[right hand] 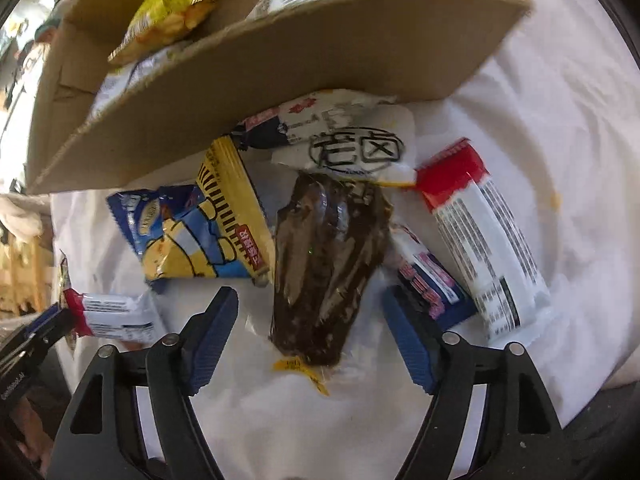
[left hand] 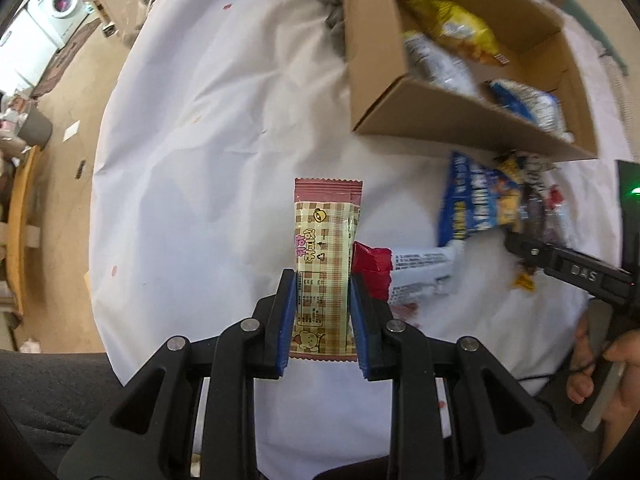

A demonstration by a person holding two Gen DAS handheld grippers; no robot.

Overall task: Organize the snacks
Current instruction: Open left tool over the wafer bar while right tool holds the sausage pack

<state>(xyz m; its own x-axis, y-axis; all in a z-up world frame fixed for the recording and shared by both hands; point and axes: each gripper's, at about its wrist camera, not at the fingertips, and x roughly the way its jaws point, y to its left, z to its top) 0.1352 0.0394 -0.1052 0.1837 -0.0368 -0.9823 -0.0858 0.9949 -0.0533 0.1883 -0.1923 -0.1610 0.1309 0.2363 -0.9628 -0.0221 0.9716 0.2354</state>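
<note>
My left gripper (left hand: 322,280) is shut on a long checked cream-and-pink snack bar (left hand: 324,264), held above the white table. A cardboard box (left hand: 452,124) with a yellow chip bag (left hand: 456,28) and blue-white packets stands at the far right. My right gripper (right hand: 308,300) is open, its jaws on either side of a dark brown vacuum-packed snack (right hand: 328,264) lying on the cloth. A blue-yellow cartoon packet (right hand: 200,236) lies to its left, and a red-and-white bar (right hand: 484,240) to its right. The right gripper also shows in the left wrist view (left hand: 516,246).
The box wall (right hand: 280,80) rises just beyond the loose snacks. A red-white bar (left hand: 400,272) lies beside the left gripper. White cloth (left hand: 220,160) covers the round table; its edge drops to the floor on the left. A washing machine (left hand: 64,0) stands far left.
</note>
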